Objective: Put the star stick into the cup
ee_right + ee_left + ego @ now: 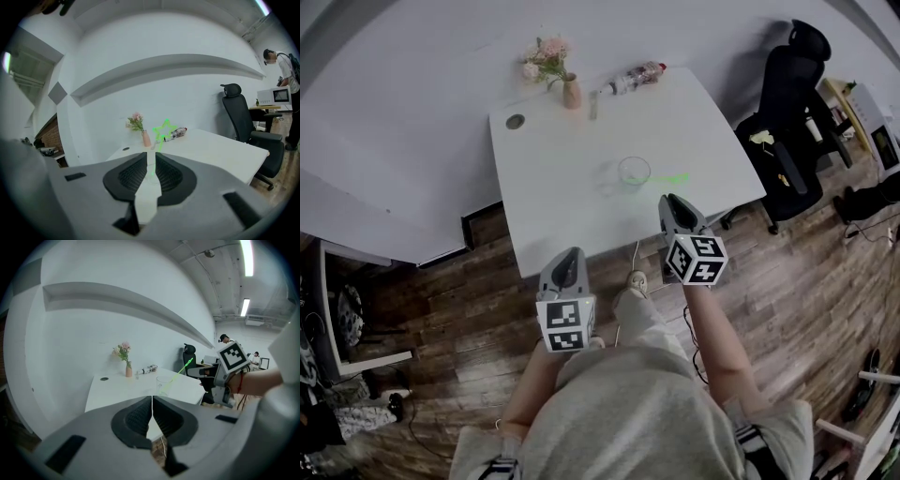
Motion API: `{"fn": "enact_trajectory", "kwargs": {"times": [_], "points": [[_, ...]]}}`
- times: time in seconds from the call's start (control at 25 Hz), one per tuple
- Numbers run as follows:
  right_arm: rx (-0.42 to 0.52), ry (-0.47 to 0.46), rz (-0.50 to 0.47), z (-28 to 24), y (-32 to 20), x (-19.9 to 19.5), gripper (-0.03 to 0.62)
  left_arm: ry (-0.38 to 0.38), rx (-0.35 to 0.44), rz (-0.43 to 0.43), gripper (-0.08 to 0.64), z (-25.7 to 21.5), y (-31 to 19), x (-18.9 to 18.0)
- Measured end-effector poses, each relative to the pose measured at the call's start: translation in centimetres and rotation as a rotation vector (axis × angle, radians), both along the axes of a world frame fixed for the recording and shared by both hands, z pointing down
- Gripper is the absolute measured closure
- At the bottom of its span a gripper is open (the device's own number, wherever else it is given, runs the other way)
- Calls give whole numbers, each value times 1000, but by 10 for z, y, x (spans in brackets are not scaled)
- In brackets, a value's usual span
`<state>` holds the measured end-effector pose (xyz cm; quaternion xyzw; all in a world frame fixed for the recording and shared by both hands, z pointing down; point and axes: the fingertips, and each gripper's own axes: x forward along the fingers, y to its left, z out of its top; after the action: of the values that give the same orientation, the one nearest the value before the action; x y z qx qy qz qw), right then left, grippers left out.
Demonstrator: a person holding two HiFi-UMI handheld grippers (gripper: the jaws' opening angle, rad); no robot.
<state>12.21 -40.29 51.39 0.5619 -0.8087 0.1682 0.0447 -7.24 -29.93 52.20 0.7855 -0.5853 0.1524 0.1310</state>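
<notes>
White table [562, 187] — right hand-held gripper [668, 200] pinches thin star stick [673, 178].

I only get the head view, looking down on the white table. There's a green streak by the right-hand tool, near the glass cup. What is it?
Observer: The right gripper view shows it. It is a thin green star stick with a star outline at its far end, pinched between the jaws of the right gripper.
Visitor: Is the other tool carrying anything?
Observer: No. In the left gripper view, the left gripper has its jaws pressed together with nothing between them.
Visitor: Is anyone else in the room?
Observer: Yes. The right gripper view shows a person standing at a desk beyond the black office chair.
</notes>
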Motion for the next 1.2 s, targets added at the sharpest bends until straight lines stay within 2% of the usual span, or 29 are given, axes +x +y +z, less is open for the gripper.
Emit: {"fn": "enact_trajectory", "kwargs": {"times": [0.64, 1.2], "points": [[60, 3, 56, -32, 85, 0, 537, 19, 43, 41, 551, -27, 45, -9], [151, -6, 38, -73, 164, -33, 558, 33, 83, 52, 551, -44, 91, -31]]}}
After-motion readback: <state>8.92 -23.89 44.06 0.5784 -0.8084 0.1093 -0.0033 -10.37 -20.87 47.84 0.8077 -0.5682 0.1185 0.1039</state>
